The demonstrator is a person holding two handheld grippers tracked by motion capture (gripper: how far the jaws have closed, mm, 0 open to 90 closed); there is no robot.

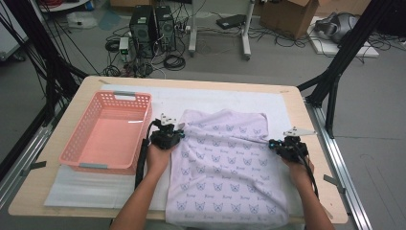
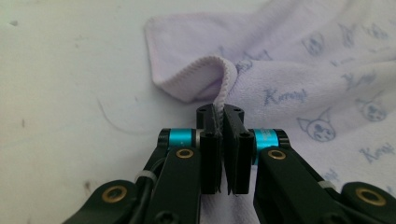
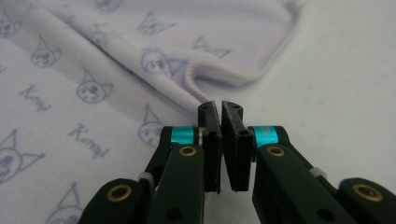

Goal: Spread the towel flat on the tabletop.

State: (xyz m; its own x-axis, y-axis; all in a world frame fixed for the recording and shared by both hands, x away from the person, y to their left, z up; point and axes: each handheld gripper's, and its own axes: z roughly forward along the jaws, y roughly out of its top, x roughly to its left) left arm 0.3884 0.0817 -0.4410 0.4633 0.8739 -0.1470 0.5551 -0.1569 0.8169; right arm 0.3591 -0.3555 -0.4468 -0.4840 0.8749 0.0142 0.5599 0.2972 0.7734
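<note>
Pink basket (image 1: 107,132) idle at desk's (image 1: 57,189) left; my left hand-held gripper (image 2: 219,109) clamps the lilac towel's (image 1: 225,163) left hem, right hand-held gripper (image 3: 219,108) the right hem: I'd lift both evenly, keeping the flat-spread cloth taut.

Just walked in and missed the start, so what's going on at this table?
A person is working a lilac printed towel spread on the table, a gripper in each hand. The left gripper is shut on the towel's left edge, the right gripper on its right edge. A pink basket sits to the left.
</note>
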